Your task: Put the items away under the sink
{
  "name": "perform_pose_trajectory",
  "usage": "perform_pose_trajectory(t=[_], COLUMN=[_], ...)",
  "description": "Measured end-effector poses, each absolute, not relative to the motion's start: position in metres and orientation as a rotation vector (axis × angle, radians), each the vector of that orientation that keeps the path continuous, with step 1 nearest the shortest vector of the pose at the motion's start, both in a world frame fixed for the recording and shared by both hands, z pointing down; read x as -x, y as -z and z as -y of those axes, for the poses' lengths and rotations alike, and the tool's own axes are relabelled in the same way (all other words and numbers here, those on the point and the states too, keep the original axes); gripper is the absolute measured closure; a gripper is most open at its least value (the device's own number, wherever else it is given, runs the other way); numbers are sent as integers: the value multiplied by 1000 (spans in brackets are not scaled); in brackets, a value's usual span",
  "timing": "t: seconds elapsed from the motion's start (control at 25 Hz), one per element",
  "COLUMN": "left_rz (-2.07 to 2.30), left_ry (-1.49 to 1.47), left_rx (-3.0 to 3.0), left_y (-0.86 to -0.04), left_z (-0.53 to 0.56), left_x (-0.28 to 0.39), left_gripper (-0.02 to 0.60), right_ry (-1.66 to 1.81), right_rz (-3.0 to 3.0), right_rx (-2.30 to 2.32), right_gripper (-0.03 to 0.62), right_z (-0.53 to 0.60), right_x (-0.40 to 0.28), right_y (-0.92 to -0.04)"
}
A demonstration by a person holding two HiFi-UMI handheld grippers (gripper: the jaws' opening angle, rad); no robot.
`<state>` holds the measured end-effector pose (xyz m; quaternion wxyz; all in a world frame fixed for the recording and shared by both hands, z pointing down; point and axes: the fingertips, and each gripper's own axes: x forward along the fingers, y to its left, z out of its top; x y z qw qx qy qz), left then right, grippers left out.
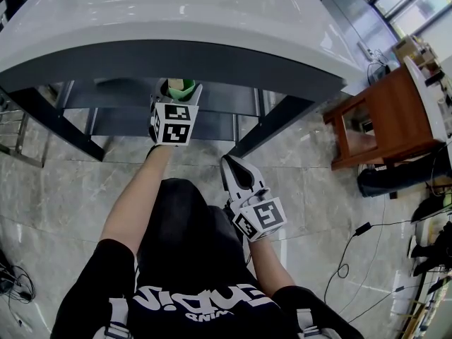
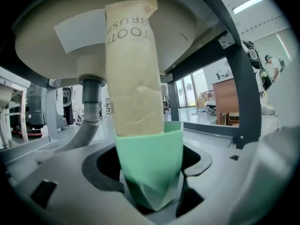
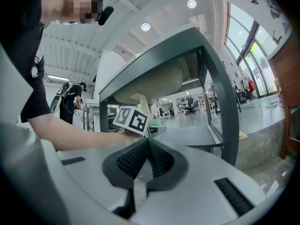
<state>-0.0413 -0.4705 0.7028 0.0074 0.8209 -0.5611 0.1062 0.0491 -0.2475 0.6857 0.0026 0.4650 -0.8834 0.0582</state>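
Standing between the left gripper's (image 1: pixel 178 87) clamping jaws is the green cup (image 2: pixel 149 165); right gripper's (image 3: pixel 147 144) jaws touch.

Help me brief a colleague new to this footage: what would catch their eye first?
First comes the green cup holding a paper toothbrush packet, clamped in the left gripper under the sink's pale basin, beside its grey drain hose. Lower right in the head view, the right gripper hangs shut and empty.
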Motion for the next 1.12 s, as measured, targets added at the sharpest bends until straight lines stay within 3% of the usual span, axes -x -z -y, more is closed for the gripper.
perform_pose_trajectory(t=[0.44,1.12], left_rz=[1745,1681], left_ry=[-364,-274], left_rx=[-2587,-2579], left_y=[-706,-704], left_z=[469,451], left_x=[36,41], left_gripper=[232,144], right_ry=[-194,-190], right_rz=[2772,2781], right_rx=[-1465,-1467], right_gripper=[576,576], right_z=[249,249], right_x=[-52,-57], right_y=[-685,-684])
